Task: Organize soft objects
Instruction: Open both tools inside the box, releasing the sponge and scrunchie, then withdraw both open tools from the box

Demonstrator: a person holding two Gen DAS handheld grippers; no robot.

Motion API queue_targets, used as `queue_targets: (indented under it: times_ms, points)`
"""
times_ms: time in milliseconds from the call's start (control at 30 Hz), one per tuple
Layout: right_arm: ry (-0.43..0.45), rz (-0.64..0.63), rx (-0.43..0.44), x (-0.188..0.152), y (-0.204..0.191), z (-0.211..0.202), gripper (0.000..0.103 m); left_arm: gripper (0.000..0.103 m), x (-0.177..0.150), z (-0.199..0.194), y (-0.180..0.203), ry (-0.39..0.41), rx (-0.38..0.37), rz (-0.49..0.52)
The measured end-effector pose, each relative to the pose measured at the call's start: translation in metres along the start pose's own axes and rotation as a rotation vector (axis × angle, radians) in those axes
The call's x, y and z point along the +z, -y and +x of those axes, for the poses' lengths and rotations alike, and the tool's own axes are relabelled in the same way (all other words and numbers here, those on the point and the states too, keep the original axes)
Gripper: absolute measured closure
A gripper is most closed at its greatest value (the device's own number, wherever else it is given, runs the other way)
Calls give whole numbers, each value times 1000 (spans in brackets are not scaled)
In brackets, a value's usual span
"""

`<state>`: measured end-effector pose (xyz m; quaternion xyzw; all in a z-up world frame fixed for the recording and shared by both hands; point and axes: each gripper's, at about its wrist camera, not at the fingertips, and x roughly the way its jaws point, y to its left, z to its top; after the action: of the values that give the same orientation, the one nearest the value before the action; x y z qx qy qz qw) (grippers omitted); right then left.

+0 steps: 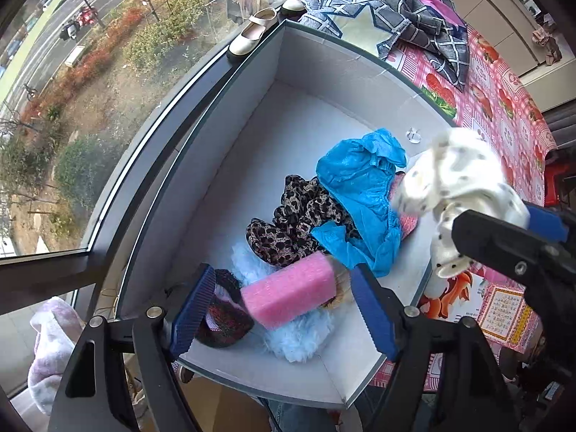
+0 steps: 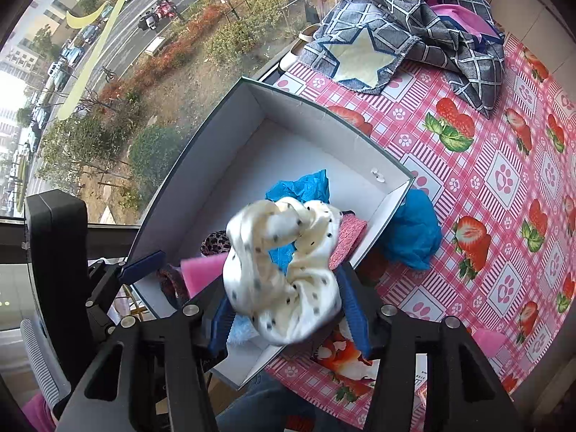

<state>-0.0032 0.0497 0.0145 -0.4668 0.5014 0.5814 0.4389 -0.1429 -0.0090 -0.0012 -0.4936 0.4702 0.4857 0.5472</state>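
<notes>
Step in hand: dropping cream black-dotted fabric scrunchie (image 2: 284, 280) into grey open cardboard box (image 1: 230, 115). Scrunchie over box's near-right corner, between right tool (image 2: 288, 318) pads, jaws parted, grip looks slack. Left tool (image 1: 284, 315) spread over pink foam block (image 1: 289, 289) inside box, not pinching. Next: widen right tool so scrunchie falls clear inside box.

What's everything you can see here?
box: one, grey, on table
pink foam roll: one, pink, in box
leopard cloth: one, brown-black, in box
blue crinkly pieces: two, blue, in box and beside it
fluffy thing: one, pale blue, in box
dotted cloth: one, cream, above box edge
checked cloth: one, grey, table's far end
shoes: two, cream, window sill
tablecloth: one, pink, strawberries
left gripper: one, black-blue, open over pink foam roll
right gripper: one, black-blue, open around dotted cloth
</notes>
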Motion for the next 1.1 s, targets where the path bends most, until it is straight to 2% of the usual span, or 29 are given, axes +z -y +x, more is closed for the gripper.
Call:
queue_targets:
  times_ms: [33, 67, 100, 167, 300, 433, 567, 733, 933, 1100]
  points:
    - [0, -5, -2, 0, -1, -1, 48, 21, -2, -1, 1, 7, 14, 10]
    - [-1, -8, -5, -1, -1, -2, 43, 20, -4, -2, 2, 14, 25, 20]
    - [0, -9, -7, -1, -1, -3, 24, 20, -5, -3, 2, 23, 33, 26]
    - [23, -8, -20, -4, 0, -8, 6, 20, -8, -8, 2, 48, 49, 40]
    - [37, -27, -55, -9, 1, -16, 6, 20, -16, -22, 2, 97, 84, 76]
    - [13, -41, -72, -19, 2, -22, 1, 20, -22, -31, 0, 88, -15, 84]
    - [25, -32, -66, -34, 3, -32, 1, 20, -32, -37, 3, 82, -36, 104]
    - [21, 17, -32, -52, 5, -38, 1, 20, -40, -38, 7, 66, -17, 112]
    - [1, 51, -34, -71, 7, -32, 1, 20, -42, -39, 14, 57, -10, 130]
    - [18, 80, -27, -78, 10, -36, 1, 20, -43, -39, 21, 47, -6, 163]
